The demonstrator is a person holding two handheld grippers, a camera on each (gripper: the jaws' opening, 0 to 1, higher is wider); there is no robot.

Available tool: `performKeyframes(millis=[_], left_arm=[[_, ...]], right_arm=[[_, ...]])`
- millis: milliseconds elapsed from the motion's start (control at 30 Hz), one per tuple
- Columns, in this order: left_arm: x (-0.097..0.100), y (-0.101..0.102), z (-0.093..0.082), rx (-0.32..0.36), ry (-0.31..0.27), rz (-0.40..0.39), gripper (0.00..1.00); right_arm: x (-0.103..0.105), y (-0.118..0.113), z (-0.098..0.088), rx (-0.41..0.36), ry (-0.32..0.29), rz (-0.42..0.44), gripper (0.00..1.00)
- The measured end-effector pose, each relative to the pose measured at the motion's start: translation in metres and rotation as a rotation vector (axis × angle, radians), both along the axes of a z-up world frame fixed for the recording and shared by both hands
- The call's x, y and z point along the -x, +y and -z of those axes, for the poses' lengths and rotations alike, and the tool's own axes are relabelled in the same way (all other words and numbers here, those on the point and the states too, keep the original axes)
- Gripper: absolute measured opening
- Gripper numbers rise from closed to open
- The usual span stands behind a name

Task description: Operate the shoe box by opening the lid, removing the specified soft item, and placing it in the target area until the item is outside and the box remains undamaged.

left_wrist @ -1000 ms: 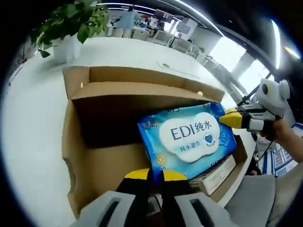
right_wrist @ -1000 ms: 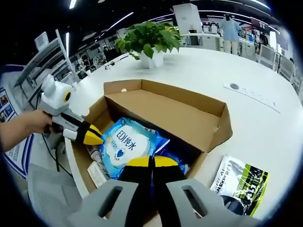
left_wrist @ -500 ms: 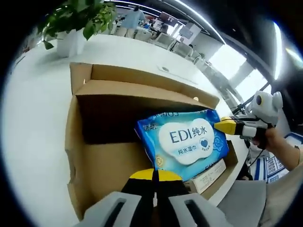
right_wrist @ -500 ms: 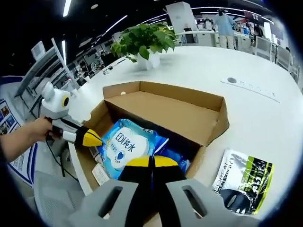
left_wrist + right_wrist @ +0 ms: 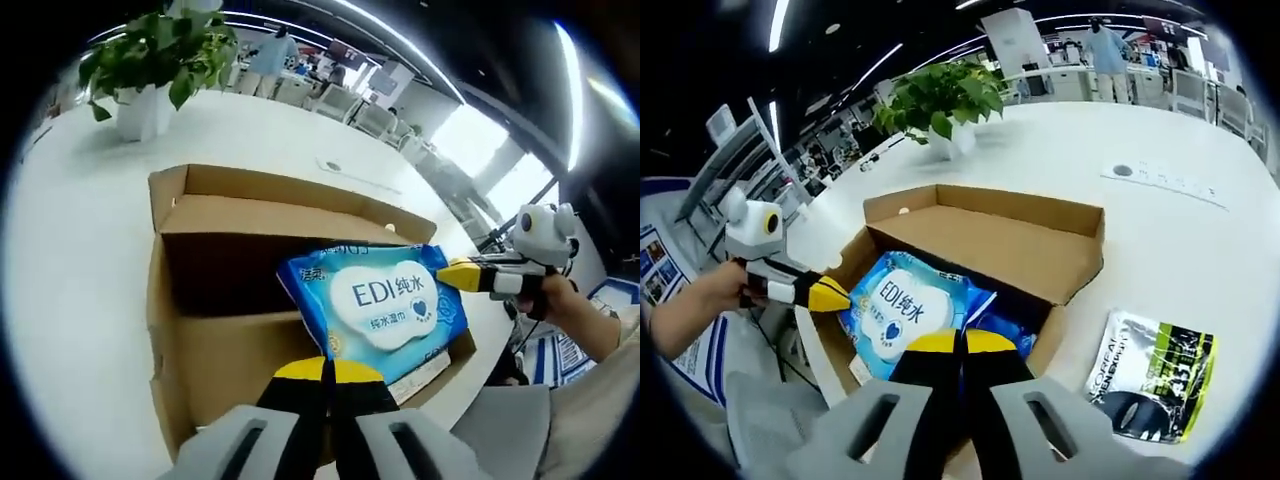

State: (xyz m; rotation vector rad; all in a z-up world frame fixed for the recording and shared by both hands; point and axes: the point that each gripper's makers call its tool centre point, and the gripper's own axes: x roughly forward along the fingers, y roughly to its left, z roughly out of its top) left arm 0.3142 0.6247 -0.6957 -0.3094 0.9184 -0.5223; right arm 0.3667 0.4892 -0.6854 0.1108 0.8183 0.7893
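Over the last second the blue soft wet-wipes pack with the white cloud label [image 5: 375, 305] has been raised higher above the open brown cardboard shoe box [image 5: 190, 300]; the paper seen under it is less covered. Removal is judged well under way, with placing not yet done.

The left gripper [image 5: 323, 368] is seen with its yellow-tipped fingers [image 5: 298, 372] pressed together on the pack's 6 o'clock edge. In the right gripper view the right gripper [image 5: 960, 342] is likewise closed on the pack's [image 5: 905, 310] near edge, the box [image 5: 1040, 240] below it.

The pack is held between both, partly above the box. A black-and-green printed sachet [image 5: 1155, 385] lies on the white worktop [image 5: 1180, 230] at 3 o'clock of the box.
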Motion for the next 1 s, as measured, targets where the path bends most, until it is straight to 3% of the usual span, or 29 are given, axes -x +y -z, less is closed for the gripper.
performKeyframes(millis=[467, 1000], left_arm=[[-0.003, -0.024, -0.028, 0.039, -0.041, 0.024, 0.00], [-0.017, -0.087, -0.044, 0.056, -0.072, 0.104, 0.00]], right_arm=[[0.002, -0.029, -0.020, -0.049, 0.015, 0.053, 0.00], [-0.008, -0.090, -0.035, -0.047, 0.004, 0.139, 0.00]])
